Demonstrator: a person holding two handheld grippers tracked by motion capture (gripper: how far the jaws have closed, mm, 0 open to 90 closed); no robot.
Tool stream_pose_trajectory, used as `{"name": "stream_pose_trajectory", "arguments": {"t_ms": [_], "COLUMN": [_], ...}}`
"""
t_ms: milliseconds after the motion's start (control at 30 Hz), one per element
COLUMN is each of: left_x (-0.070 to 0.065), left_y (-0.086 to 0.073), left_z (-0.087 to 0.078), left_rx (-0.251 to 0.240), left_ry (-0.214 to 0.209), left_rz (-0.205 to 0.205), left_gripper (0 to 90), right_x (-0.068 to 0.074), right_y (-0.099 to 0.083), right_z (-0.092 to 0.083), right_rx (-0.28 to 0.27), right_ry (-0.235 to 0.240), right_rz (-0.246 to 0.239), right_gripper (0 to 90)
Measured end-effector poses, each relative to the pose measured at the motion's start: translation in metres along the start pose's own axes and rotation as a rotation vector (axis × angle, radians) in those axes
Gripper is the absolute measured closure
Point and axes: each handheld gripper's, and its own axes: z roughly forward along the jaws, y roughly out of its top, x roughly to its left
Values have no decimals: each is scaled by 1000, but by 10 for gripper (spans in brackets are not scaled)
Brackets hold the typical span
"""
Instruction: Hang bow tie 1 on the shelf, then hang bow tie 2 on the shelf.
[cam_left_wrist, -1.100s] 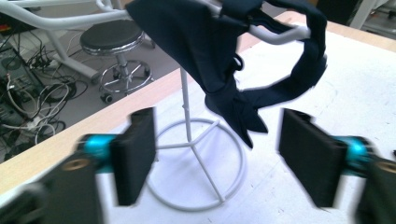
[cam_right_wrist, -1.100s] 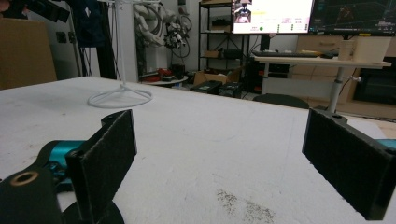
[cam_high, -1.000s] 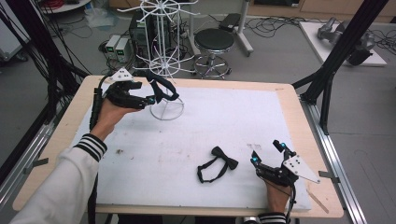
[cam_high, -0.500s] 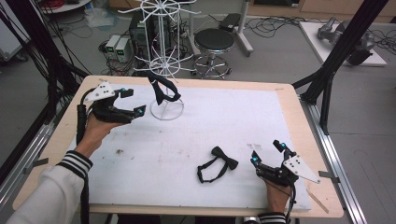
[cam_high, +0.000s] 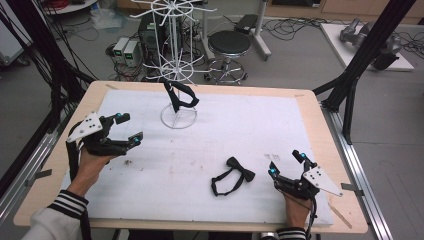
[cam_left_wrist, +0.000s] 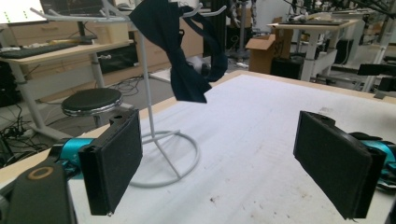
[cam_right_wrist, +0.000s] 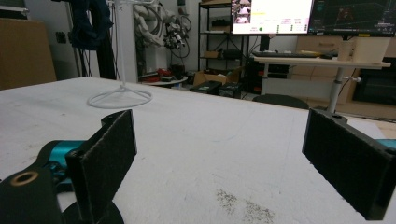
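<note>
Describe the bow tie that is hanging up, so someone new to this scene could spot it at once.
Start at the white wire stand at the far left of the white mat. The dark bow tie dangles from one of its lower hooks, above the round base. Unlike the bow tie lying flat near the right tongs, it hangs in the air.

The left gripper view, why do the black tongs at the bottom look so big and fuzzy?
In the left gripper view the left tongs sit right by the camera, so their pads loom large and soft-edged, while the bow tie on the white stand looks sharper. In the high view the same left tongs look small.
</note>
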Motion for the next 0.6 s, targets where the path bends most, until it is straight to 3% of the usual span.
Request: {"name": "stream_pose_trajectory", "arguments": {"t_ms": [267,600], "left_x": [-12,-16], "left_y": [-17,-19], "left_z": [-11,-12], "left_rx": [-30,-59], "left_ry": [13,14], "left_rz": [14,11], "left_gripper": [161,160], "right_x": [0,1], "right_y": [0,0], "right_z": [0,0], "right_rx": [-2,5], "right_ry": [-1,2], "right_rz": [-3,-4], "right_gripper": [93,93]}}
